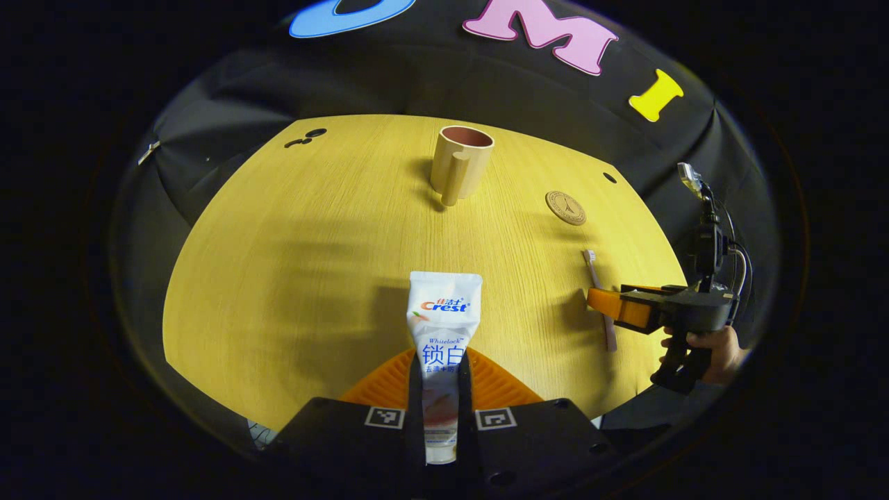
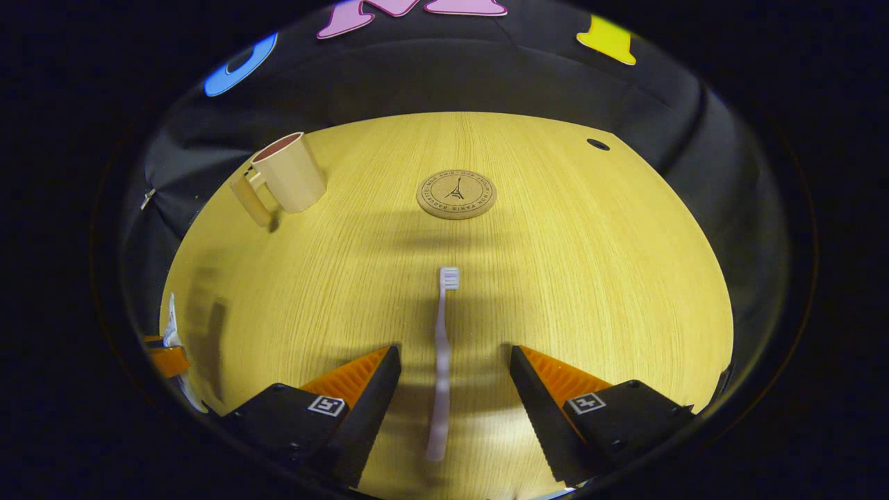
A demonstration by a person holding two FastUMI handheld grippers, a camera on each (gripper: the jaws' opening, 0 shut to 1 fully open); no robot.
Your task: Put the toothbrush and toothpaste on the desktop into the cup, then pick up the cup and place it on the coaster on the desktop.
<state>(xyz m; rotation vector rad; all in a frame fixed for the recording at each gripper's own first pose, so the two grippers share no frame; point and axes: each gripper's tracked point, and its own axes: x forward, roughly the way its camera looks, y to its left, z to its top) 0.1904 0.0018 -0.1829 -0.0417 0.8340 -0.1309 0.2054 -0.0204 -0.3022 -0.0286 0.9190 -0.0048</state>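
While the left gripper (image 1: 440, 389) has both fingers pressed against the lower half of the toothpaste (image 1: 442, 333), the tube's crimped flat end points toward the cup (image 1: 461, 165). The tube is white and carries the "Crest" logo, the word "Whitelock" and blue Chinese characters beneath it.

In the right gripper view, the right gripper (image 2: 455, 389) stands spread wide, one finger on either side of the toothbrush (image 2: 442, 361) and touching neither side of it. The toothbrush lies flat on the desktop (image 2: 625, 278), its bristled head pointing at the coaster (image 2: 456, 195).

The round cork coaster bears a small Eiffel Tower drawing ringed by printed text too small to read. In that same view, the cup stands upright, well to the left of the coaster, its handle turned away from it. Nothing rests on the coaster.

In the left gripper view, a hand (image 1: 715, 347) holds the right gripper, low over the toothbrush handle on the near side of the coaster.
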